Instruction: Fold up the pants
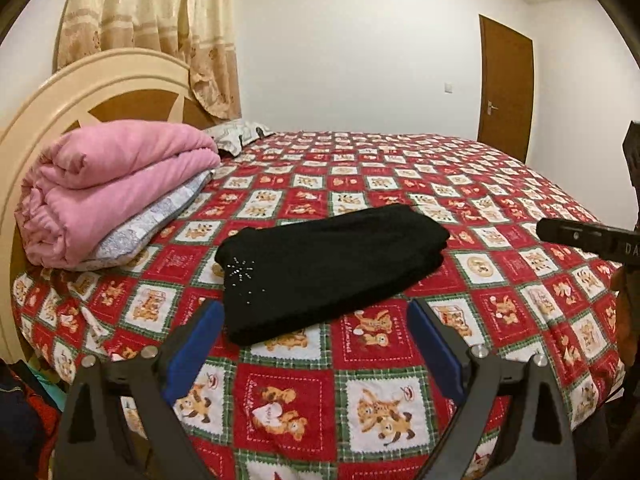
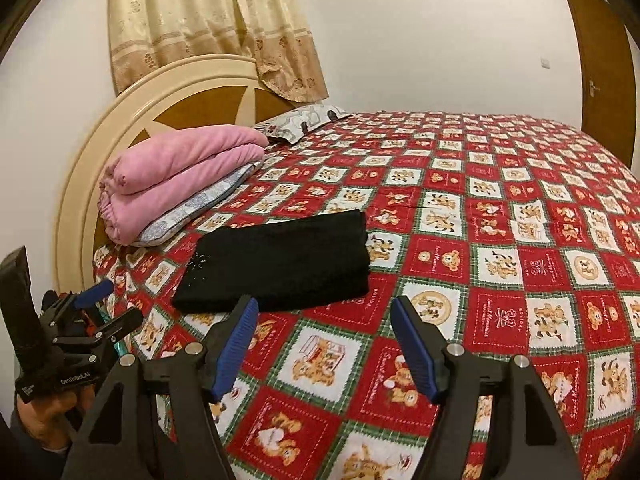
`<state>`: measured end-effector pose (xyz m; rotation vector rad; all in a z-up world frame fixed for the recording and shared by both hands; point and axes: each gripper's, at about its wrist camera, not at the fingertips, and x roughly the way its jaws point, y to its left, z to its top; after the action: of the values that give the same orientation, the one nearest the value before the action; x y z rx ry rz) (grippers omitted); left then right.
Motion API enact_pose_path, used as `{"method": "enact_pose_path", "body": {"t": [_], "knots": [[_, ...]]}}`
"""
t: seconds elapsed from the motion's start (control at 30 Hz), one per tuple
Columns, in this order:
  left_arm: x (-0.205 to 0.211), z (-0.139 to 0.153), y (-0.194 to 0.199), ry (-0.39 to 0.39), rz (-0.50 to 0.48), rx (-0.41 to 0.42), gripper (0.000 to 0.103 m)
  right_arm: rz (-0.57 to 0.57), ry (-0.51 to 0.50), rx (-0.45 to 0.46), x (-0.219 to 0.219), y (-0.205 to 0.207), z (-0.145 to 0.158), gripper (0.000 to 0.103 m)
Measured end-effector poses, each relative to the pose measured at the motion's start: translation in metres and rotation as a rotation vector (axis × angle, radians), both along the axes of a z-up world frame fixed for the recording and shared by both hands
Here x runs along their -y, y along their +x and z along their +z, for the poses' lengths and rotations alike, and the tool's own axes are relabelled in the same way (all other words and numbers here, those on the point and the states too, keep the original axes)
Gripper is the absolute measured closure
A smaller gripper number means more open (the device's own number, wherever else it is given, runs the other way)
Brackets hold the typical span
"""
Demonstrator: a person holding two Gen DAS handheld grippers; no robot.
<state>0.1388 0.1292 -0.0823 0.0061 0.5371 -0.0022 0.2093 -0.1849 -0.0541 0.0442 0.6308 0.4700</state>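
The folded pants (image 1: 332, 268) lay on the bed (image 1: 500, 216) near its front edge. Left of and behind them sat a folded quilt (image 1: 116, 184), against the headboard (image 1: 80, 92).

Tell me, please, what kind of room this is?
Most likely a home bedroom. A large bed with a cartoon-print quilt fills the view, with a rounded headboard, a folded pink blanket and a pillow at its head. A curtain hangs behind it.
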Motion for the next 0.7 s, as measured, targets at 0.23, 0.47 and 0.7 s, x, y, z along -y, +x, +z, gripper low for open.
{"method": "enact_pose_path", "body": {"t": [0.23, 0.47, 0.7], "knots": [[-0.003, 0.007, -0.012, -0.011, 0.019, 0.024, 0.007, 0.02, -0.001, 0.009, -0.007, -0.015, 0.003, 0.033], [-0.002, 0.012, -0.014, -0.008, 0.044, 0.044, 0.002, 0.016, -0.015, 0.038, -0.008, -0.023, 0.01, 0.033], [-0.001, 0.012, -0.01, -0.04, 0.035, 0.026, 0.0, 0.014, -0.012, 0.049, -0.005, -0.024, 0.014, 0.033]]}}
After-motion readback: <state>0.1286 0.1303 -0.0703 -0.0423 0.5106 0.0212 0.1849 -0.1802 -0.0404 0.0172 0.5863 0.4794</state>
